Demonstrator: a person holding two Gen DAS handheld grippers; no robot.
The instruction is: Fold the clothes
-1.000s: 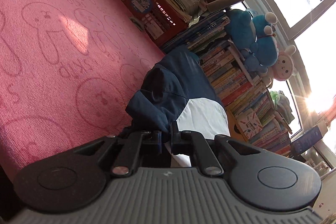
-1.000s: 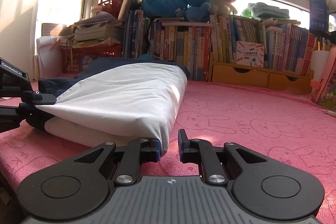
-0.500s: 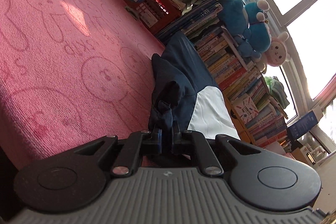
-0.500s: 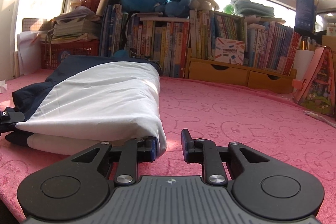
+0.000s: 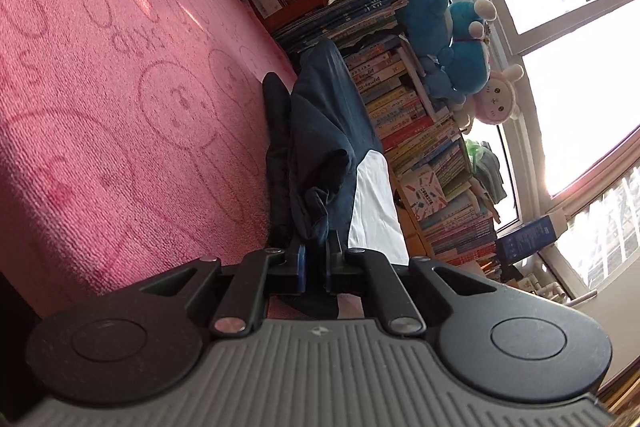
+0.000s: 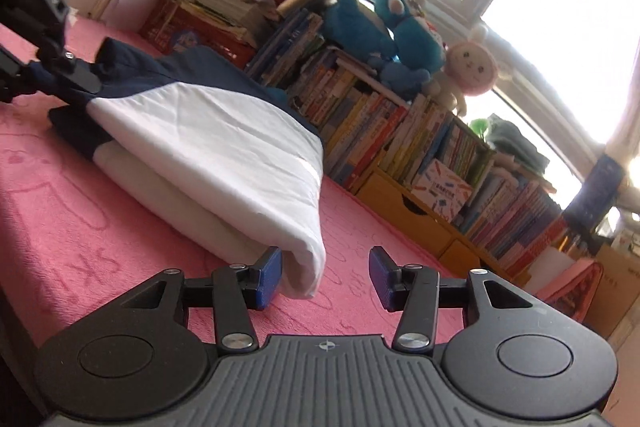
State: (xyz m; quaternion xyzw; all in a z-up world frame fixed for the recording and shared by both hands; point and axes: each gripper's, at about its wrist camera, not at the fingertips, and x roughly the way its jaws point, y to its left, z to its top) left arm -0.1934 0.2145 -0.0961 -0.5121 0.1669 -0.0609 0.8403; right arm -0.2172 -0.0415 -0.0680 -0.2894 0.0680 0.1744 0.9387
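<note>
The garment [image 6: 208,131], a navy-and-white top, lies on the pink bunny-print blanket [image 6: 80,227] in front of a row of books [image 6: 400,131], doubled over itself so that a white panel sits above a second white layer, with the navy part bunched at its left end. The left gripper [image 5: 316,259] has its jaws nearly together with a wad of that navy cloth between them; whether they press it or merely frame it is hard to tell, though it looks pinched. The right gripper [image 6: 325,277] stands wide open with nothing in its grasp, its left pad just beside the rounded white fold at the near corner. The cloth looks thin, light and limp: it creases sharply, sags between supports and would likely drape rather than hold a shape, so a single-point lift would probably let the layers slide apart. The firmer holds appear to be the doubled edges and corners, taking all layers at once. As it lies, the bundle fits either a fold partway along or one being finished off.
</note>
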